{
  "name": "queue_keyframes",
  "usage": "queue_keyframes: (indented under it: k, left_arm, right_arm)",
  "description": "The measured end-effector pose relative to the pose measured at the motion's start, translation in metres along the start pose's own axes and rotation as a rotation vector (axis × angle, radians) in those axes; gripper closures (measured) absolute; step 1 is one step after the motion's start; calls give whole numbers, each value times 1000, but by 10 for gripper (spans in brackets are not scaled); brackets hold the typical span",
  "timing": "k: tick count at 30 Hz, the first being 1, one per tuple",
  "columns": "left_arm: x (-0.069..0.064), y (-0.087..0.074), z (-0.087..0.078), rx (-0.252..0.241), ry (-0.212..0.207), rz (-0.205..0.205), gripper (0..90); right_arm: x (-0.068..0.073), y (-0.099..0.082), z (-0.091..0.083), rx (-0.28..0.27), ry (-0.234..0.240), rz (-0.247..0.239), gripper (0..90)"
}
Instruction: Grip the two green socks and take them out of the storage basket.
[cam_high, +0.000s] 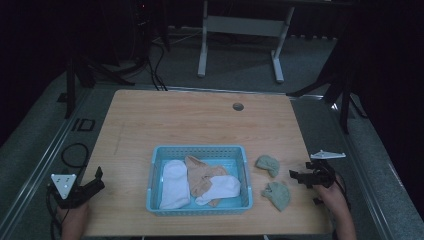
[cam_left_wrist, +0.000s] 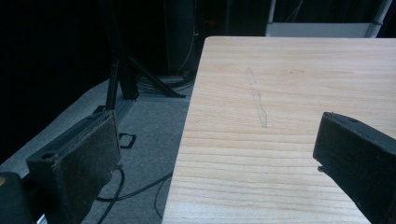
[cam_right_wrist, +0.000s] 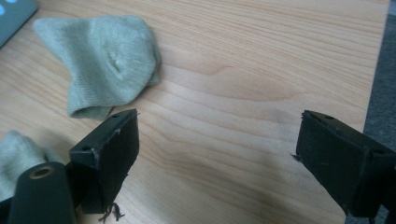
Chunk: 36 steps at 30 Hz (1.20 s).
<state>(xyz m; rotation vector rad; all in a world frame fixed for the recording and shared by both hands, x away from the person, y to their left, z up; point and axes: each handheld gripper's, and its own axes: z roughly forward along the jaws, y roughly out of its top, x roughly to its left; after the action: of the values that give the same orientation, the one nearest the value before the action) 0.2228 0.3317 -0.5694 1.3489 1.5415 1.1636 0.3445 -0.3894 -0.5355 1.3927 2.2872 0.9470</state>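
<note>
While the right gripper (cam_high: 298, 176) hovered with jaws wide apart and empty, two pale green socks (cam_high: 268, 164) lay at lower right on the table (cam_high: 200, 120), beside the blue basket (cam_high: 199, 151). Each sock appeared light, limp and non-slippery; pinching a bunched fold was advisable. Left gripper (cam_high: 98, 176) jaws stood apart, empty.
</note>
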Motion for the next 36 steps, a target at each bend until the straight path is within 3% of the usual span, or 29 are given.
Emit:
queue_keyframes:
  k: [9, 12, 15, 22, 29, 36]
  left_arm:
    - [0, 0, 0, -3, -1, 1, 3]
    - [0, 0, 0, -2, -1, 5, 4]
    - [0, 0, 0, -3, 0, 3, 4]
    - [0, 0, 0, -2, -2, 2, 3]
    - [0, 0, 0, -8, -3, -1, 3]
    - [0, -1, -1, -11, -4, -4, 3]
  right_arm:
    - [1, -16, 1, -74, -62, 25, 123]
    - [-1, -20, -1, -119, -70, 61, 117]
    - [-1, -25, -3, -174, -110, 82, 117]
    - [-7, -34, -6, -237, -152, 148, 117]
    - [-9, -42, -6, -251, -155, 186, 127]
    - [-6, -44, -6, -268, -190, 182, 131]
